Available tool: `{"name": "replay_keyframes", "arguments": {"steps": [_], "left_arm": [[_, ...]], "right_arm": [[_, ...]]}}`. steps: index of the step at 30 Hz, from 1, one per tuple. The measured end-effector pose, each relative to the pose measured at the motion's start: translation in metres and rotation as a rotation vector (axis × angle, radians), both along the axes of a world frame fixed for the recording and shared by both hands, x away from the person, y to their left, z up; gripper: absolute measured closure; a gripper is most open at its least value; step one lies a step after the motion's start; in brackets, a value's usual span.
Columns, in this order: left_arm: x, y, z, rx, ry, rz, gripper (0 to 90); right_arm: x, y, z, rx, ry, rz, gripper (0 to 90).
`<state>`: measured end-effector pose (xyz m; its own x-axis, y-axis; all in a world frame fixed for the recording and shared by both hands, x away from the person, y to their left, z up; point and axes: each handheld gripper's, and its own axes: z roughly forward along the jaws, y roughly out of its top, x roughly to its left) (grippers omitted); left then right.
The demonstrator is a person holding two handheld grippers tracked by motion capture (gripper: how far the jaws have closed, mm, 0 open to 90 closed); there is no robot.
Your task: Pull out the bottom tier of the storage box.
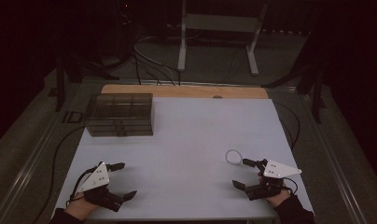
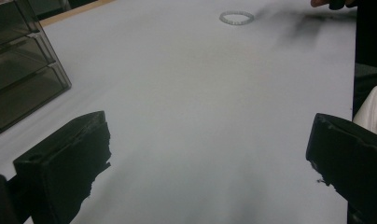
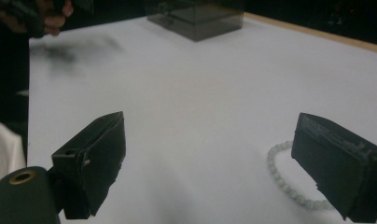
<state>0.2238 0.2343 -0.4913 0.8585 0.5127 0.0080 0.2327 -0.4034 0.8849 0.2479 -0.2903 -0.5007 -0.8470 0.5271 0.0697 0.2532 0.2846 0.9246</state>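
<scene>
Smoky drawer box (image 1: 119, 114) at 10 o'clock, contents unreadable, bead bracelet (image 1: 233, 157) just beside released right gripper (image 1: 244, 173), left gripper (image 1: 122, 180) released

One bracelet (image 1: 233, 157); one drawer box (image 1: 120, 114); two tools

Two black two-jaw tools: left tool (image 1: 122, 181), right tool (image 1: 244, 173), pale triangular top plates, thin black cables, seemingly dark sleeves.
</scene>
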Motion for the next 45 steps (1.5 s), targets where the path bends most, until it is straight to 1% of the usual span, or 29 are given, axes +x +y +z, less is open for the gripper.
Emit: {"name": "replay_keyframes", "arguments": {"steps": [1, 3, 5, 8, 13, 18, 21, 22, 25, 27, 28, 31, 33, 37, 38, 39, 40, 43, 45], "left_arm": [[0.001, -0.001, 0.000, 0.005, 0.003, -0.001, 0.3], [0.001, -0.001, 0.000, 0.006, 0.001, 0.001, 0.3], [0.001, -0.002, 0.000, 0.002, -0.003, 0.002, 0.3], [0.001, -0.002, 0.000, 0.005, -0.005, 0.000, 0.3], [-0.001, -0.002, 0.000, 0.008, -0.006, -0.004, 0.3], [-0.001, -0.002, 0.000, 0.006, -0.006, -0.006, 0.3], [-0.002, -0.003, 0.000, 0.011, -0.008, -0.010, 0.3], [-0.003, -0.003, 0.000, 0.012, -0.010, -0.010, 0.3], [-0.009, 0.000, 0.001, 0.020, -0.014, -0.002, 0.3], [-0.010, 0.000, 0.001, 0.017, -0.015, 0.000, 0.3], [-0.011, 0.000, 0.001, 0.019, -0.015, 0.002, 0.3], [-0.013, 0.000, 0.001, 0.026, -0.015, -0.004, 0.3], [-0.014, -0.001, 0.001, 0.034, -0.015, -0.009, 0.3], [-0.014, -0.001, 0.001, 0.028, -0.016, -0.016, 0.3], [-0.014, -0.002, 0.002, 0.026, -0.013, -0.023, 0.3], [-0.014, -0.004, 0.002, 0.024, -0.012, -0.051, 0.3], [-0.014, -0.006, 0.003, 0.024, -0.013, -0.061, 0.3], [-0.014, -0.009, 0.005, 0.038, -0.019, -0.083, 0.3], [-0.014, -0.009, 0.007, 0.037, -0.022, -0.088, 0.3]], "right_arm": [[0.001, 0.000, -0.002, -0.023, 0.017, 0.020, 10.3], [0.001, 0.000, -0.002, -0.025, 0.019, 0.023, 10.3], [0.001, 0.000, -0.002, -0.027, 0.003, 0.025, 10.3], [0.000, -0.001, -0.002, -0.026, 0.002, 0.023, 10.3], [-0.003, 0.000, -0.001, -0.043, -0.018, 0.016, 10.4], [-0.005, 0.000, -0.001, -0.037, -0.025, 0.016, 10.4], [-0.003, 0.004, -0.001, -0.044, -0.034, 0.041, 11.8], [-0.002, 0.005, -0.001, -0.046, -0.040, 0.044, 11.9], [0.001, 0.008, 0.000, -0.051, -0.038, 0.052, 11.9], [0.001, 0.010, 0.000, -0.059, -0.038, 0.052, 11.9], [0.002, 0.012, 0.000, -0.063, -0.039, 0.062, 11.9], [0.003, 0.013, 0.001, -0.065, -0.045, 0.067, 11.9], [0.005, 0.014, 0.001, -0.055, -0.043, 0.068, 12.0], [0.005, 0.014, 0.001, -0.057, -0.044, 0.072, 12.0], [0.005, 0.014, 0.001, -0.060, -0.045, 0.072, 12.0], [0.004, 0.014, 0.001, -0.057, -0.042, 0.068, 12.0], [0.004, 0.014, 0.001, -0.057, -0.044, 0.065, 12.1], [0.004, 0.014, 0.001, -0.057, -0.044, 0.058, 12.1], [0.004, 0.014, 0.001, -0.057, -0.042, 0.057, 12.2]]}}
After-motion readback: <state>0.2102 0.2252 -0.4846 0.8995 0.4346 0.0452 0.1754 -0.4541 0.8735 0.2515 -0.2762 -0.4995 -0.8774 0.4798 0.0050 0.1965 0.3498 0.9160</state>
